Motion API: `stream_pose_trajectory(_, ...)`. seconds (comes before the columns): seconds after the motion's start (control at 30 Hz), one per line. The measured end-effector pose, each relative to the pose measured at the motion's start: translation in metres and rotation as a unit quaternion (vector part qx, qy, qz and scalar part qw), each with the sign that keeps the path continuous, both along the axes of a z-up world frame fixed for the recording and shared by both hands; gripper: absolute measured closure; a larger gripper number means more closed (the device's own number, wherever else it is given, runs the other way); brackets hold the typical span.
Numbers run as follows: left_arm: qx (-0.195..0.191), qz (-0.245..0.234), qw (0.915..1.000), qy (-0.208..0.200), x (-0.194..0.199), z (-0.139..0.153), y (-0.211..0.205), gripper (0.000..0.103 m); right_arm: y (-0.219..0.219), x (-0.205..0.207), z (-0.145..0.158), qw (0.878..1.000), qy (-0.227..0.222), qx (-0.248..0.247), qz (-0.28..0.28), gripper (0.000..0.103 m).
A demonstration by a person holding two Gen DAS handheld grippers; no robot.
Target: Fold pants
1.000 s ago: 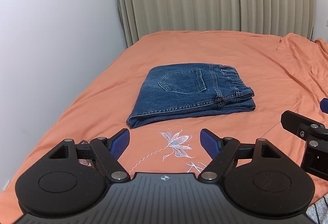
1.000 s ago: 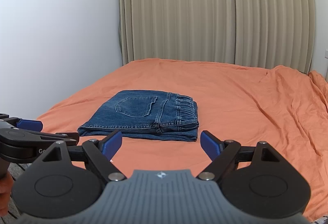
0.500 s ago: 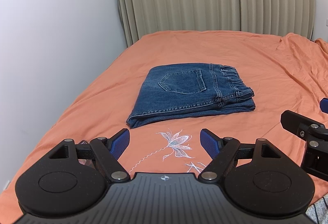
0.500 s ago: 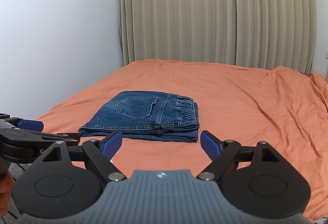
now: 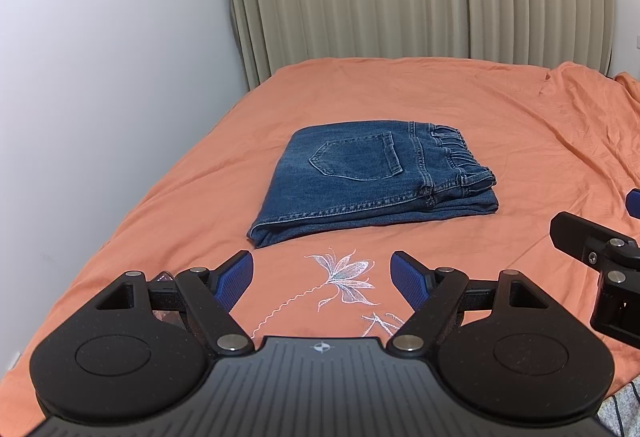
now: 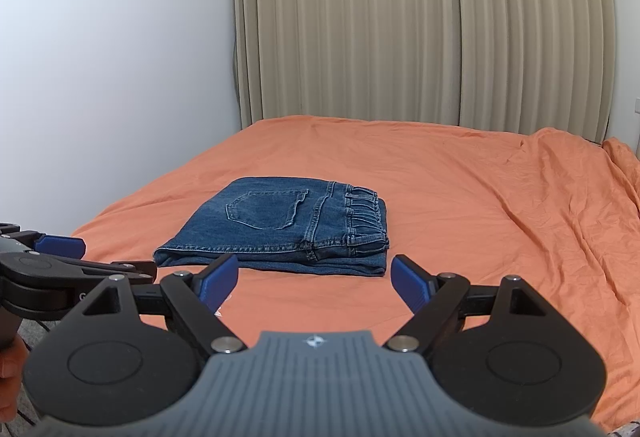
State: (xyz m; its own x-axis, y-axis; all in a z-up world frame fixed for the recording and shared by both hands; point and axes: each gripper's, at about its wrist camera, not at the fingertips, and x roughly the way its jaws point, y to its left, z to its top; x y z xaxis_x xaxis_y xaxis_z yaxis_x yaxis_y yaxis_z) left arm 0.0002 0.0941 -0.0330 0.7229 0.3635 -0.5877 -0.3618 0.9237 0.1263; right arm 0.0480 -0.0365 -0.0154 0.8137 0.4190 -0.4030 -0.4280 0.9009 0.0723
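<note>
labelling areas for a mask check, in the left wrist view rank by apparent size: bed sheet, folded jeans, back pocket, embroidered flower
1. Bed sheet, by far the largest.
2. Folded jeans.
3. Embroidered flower and back pocket look about alike; the flower lies nearer the camera, so I would not rank them.

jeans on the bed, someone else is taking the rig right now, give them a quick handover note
Left gripper: open, empty, held short of the jeans.
Right gripper: open, empty, also short of them.
Jeans: folded into a compact stack on the orange bed sheet, back pocket up, waistband toward the right, neither gripper touching them.
Done: the fold looks complete.
Left: probably nothing; at most tidy the edges.
</note>
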Motion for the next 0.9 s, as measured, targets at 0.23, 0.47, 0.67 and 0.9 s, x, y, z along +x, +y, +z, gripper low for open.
stream_pose_trajectory(0.23,0.001,-0.001,1.0000,0.000,-0.0009,0.0005,-0.0002,0.012,-0.0010,0.0001,-0.0001,1.000,0.000,0.003,0.001,0.023)
stream_pose_trajectory(0.47,0.003,0.000,1.0000,-0.001,-0.0017,0.0011,-0.0012,0.012,-0.0011,-0.0015,0.0011,1.000,-0.001,0.004,0.001,0.023)
stream_pose_trajectory(0.67,0.005,0.000,1.0000,0.000,-0.0019,0.0011,-0.0015,0.012,-0.0022,-0.0014,0.0008,1.000,-0.002,0.005,0.002,0.023)
stream_pose_trajectory(0.9,0.005,-0.003,1.0000,0.001,-0.0025,0.0012,-0.0019,0.012,-0.0025,-0.0019,0.0006,1.000,0.000,0.006,0.003,0.023)
